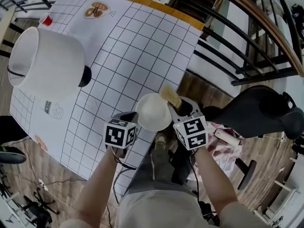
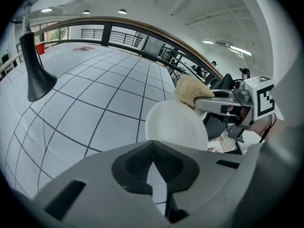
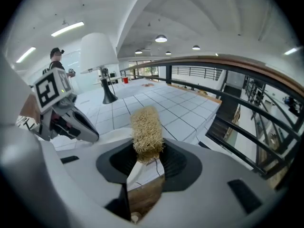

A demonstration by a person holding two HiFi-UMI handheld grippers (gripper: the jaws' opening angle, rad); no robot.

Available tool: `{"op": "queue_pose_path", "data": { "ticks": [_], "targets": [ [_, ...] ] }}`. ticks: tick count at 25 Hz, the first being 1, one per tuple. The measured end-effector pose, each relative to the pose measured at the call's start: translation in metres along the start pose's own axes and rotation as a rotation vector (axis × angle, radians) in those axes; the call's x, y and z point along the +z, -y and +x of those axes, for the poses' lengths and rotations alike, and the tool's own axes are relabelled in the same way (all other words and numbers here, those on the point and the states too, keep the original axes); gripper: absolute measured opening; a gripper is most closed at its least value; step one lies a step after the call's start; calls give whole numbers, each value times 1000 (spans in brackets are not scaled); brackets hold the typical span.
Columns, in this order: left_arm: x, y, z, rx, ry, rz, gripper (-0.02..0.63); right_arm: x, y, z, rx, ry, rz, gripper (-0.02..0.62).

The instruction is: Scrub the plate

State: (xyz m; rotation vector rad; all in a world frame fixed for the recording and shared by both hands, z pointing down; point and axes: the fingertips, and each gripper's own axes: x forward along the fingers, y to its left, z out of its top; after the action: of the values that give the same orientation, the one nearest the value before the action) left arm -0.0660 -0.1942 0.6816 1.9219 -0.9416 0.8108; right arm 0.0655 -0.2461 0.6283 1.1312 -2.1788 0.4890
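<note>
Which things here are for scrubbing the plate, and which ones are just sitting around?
For the job:
- white plate, clamped by the left gripper
- straw-coloured scrubber, clamped by the right gripper

Just lying about:
- white lamp on the table
- red cup at the far corner
- black chair
- patterned cloth

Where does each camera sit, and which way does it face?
Head view: on the person's head, facing steeply down at table, plate, left claw, right claw; forearms show.
Left gripper view: on the left claw, facing the plate; its jaws show.
Right gripper view: on the right claw, facing the scrubber; its jaws show.
Both gripper views share the lamp.
</note>
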Motion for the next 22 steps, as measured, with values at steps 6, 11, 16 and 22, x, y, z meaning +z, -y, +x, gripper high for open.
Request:
{"op": "queue_pose_path", "data": {
  "ticks": [6, 11, 16, 22],
  "targets": [
    [-4, 0, -4, -5, -2, -7, 14, 11, -85, -13, 198, -18, -121, 135],
    [-6, -1, -4, -9, -8, -22, 15, -21, -110, 2, 235, -131, -123, 135],
    [-13, -5, -1, 0, -30, -36, 14, -34, -101, 7, 246, -120, -151, 135],
    [-12, -5, -2, 5, -22, -40, 14, -38, -56, 0, 152, -122, -121, 135]
  ]
}}
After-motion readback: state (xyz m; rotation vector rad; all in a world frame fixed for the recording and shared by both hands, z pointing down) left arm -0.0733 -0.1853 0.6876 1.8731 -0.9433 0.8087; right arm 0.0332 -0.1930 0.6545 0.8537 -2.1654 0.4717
